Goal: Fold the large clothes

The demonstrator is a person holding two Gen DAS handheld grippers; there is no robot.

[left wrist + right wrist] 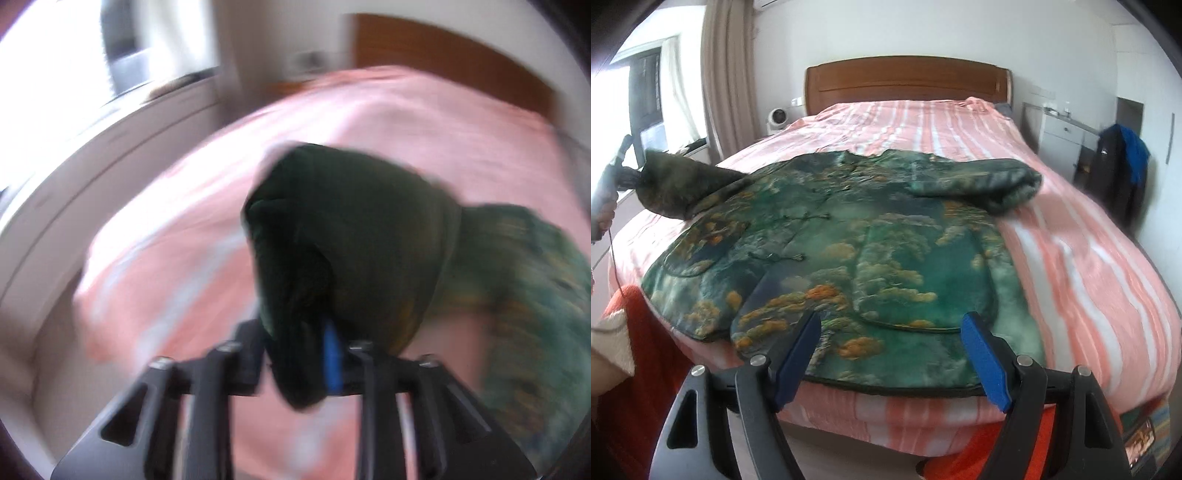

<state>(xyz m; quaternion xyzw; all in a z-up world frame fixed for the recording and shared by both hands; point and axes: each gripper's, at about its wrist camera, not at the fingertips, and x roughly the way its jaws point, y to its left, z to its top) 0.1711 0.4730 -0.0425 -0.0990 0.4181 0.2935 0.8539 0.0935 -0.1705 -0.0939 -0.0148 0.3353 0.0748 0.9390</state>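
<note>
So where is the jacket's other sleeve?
In the right wrist view, the other sleeve lies folded across the green jacket, at the right side near the collar, on the striped pink bed.

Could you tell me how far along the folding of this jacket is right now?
Early. The jacket lies spread flat on the bed. The left gripper is shut on the left sleeve, lifted. The right sleeve, the body folds, and the open right gripper remain.
</note>
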